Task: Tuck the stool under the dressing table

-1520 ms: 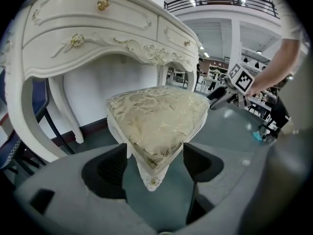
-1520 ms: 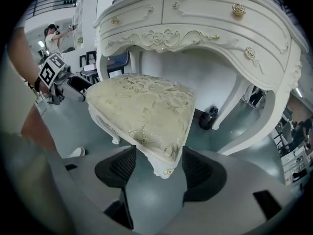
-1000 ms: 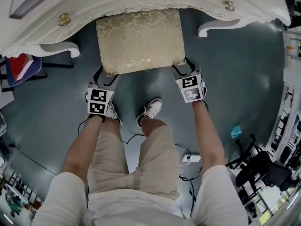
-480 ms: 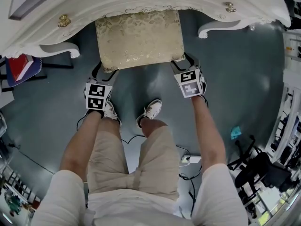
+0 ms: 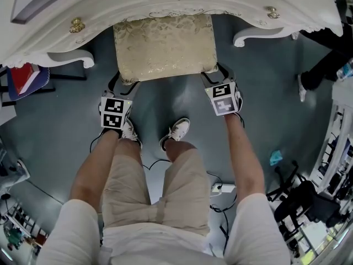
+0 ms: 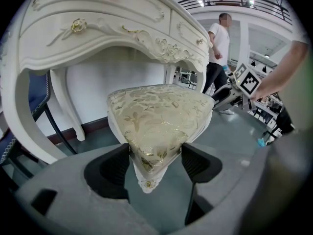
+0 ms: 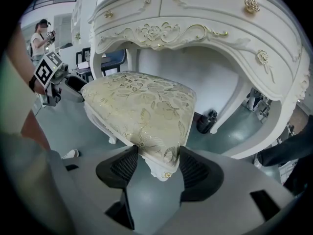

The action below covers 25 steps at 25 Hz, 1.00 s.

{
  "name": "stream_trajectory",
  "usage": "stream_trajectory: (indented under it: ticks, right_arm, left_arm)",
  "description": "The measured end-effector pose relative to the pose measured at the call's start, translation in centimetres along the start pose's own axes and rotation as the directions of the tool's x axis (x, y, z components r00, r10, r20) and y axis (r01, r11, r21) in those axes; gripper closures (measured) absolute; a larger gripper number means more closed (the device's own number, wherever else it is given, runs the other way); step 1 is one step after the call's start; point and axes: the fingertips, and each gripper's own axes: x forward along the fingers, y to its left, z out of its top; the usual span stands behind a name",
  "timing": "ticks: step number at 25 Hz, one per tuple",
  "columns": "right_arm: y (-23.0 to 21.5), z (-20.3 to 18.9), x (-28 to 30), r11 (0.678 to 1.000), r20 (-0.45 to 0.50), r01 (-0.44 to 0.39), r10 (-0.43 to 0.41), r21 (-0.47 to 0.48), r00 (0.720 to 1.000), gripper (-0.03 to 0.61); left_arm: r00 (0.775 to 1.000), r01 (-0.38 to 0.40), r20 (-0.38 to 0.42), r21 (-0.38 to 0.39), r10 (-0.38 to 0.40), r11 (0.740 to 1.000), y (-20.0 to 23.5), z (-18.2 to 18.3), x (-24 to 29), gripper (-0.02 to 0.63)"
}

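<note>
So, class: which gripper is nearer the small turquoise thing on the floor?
Right. The right gripper holds the stool corner nearer the turquoise thing; the left gripper holds the opposite corner, farther away.

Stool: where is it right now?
In the head view, the stool sits top centre, its far edge just under the dressing table, its near corners pinched by the left gripper and right gripper.

The stool (image 5: 164, 46) has a rectangular cushion of cream-gold floral brocade on a white carved frame. It stands upright at 12 o'clock in the head view. Only its far edge reaches beneath the arched kneehole of the dressing table (image 5: 110, 10), a white carved piece with gold knobs spanning 10 to 2 o'clock.
</note>
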Motion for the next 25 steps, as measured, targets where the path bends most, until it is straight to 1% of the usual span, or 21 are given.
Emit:
stream_trajectory:
  ticks: [7,11,15,25]
  right_arm:
    - [-0.6,0.7,0.6,1.000,0.005,0.014,-0.014,0.007,1.000,0.310]
    - [-1.2,1.7,1.5,1.000,0.018,0.018,-0.018,-0.001,1.000,0.311]
    - [-1.8,3.1,2.1,0.999,0.025,0.032,-0.032,0.011,0.999,0.313]
    - [-3.3,5.3,3.7,1.000,0.038,0.026,-0.026,0.005,0.999,0.314]
  left_arm:
    - [1.000,-0.014,0.006,-0.015,0.014,1.000,0.6,0.5,0.6,0.282]
    - [1.000,-0.025,0.009,-0.020,0.025,0.999,1.6,1.2,1.2,0.284]
    - [0.999,-0.041,0.013,-0.030,0.042,0.999,2.7,2.1,1.9,0.290]
    - [0.998,-0.056,0.024,-0.039,0.057,0.998,4.6,3.8,3.2,0.295]
